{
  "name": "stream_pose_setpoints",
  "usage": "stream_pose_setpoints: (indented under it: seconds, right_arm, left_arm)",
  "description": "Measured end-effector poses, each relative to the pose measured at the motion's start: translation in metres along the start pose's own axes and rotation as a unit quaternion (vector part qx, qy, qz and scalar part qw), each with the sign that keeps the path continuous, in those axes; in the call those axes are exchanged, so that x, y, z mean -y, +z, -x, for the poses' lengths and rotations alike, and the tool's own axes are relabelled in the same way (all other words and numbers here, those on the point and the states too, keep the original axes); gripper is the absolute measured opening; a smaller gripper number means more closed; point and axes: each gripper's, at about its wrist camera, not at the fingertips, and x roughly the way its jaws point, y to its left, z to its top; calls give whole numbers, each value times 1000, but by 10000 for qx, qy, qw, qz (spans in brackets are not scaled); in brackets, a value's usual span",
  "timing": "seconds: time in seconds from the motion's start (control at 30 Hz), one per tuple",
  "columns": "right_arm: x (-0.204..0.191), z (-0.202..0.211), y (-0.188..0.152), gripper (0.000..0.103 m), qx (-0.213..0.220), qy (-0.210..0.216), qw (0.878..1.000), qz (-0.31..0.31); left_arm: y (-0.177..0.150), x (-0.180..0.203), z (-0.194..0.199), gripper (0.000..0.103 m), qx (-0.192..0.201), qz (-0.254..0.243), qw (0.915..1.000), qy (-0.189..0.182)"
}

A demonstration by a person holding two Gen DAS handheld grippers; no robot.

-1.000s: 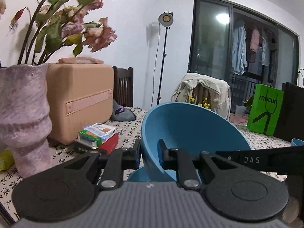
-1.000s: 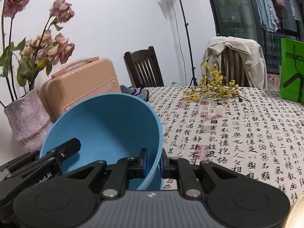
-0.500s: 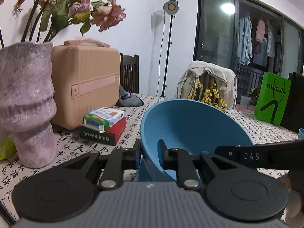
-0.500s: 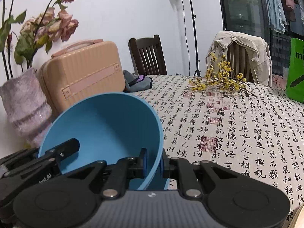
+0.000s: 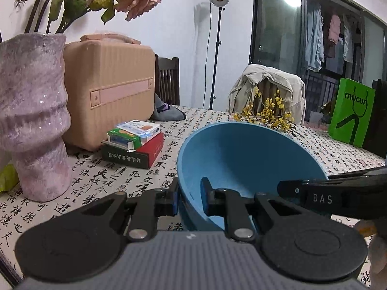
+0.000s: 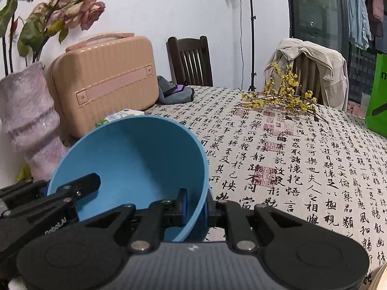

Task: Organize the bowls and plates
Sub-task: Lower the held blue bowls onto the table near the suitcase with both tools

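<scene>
A blue bowl (image 5: 244, 166) is held by both grippers low over the table. My left gripper (image 5: 189, 199) is shut on the bowl's left rim, one finger inside and one outside. My right gripper (image 6: 196, 206) is shut on the bowl's (image 6: 135, 164) right rim in the same way. Each gripper shows in the other's view: the right one at the right edge of the left wrist view (image 5: 338, 195), the left one at the lower left of the right wrist view (image 6: 60, 195). The bowl's underside is hidden.
A purple vase with dried roses (image 5: 33, 120) stands at the left, a pink case (image 5: 108, 96) behind it, and stacked small boxes (image 5: 135, 145) in front. Yellow flower sprigs (image 6: 285, 99) lie mid-table. A green bag (image 5: 350, 113) stands far right. Chairs stand behind the table.
Both grippers have come down towards the table with the bowl in them; the vase, case and boxes now sit higher and closer in view. The grips have not changed.
</scene>
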Motion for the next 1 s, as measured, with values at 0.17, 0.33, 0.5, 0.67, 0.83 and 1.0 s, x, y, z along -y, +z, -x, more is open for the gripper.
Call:
stream_pose_setpoints:
  seconds: [0.17, 0.33, 0.5, 0.67, 0.83, 1.0]
  right_arm:
    - [-2, -2, -2, 13, -29, -9, 9999, 121]
    - [-5, -2, -2, 13, 2, -46, 9998, 183]
    - [-5, 2, -2, 13, 110, -100, 9997, 211]
    - [-6, 2, -3, 13, 148, -133, 9994, 282]
    - [-7, 2, -4, 13, 191, -144, 9992, 324]
    - [-5, 2, -4, 13, 198, -100, 9994, 269]
  left_arm:
    - [-2, -2, -2, 17, -44, 17, 10000, 11]
    - [-3, -1, -3, 17, -45, -11, 10000, 44]
    - [-2, -3, -5, 17, -40, 53, 10000, 26]
    - [-3, 0, -6, 17, -38, 4, 10000, 70]
    - [-4, 1, -6, 17, -7, -39, 9999, 117]
    - [-3, -1, -7, 17, -10, 6, 10000, 63]
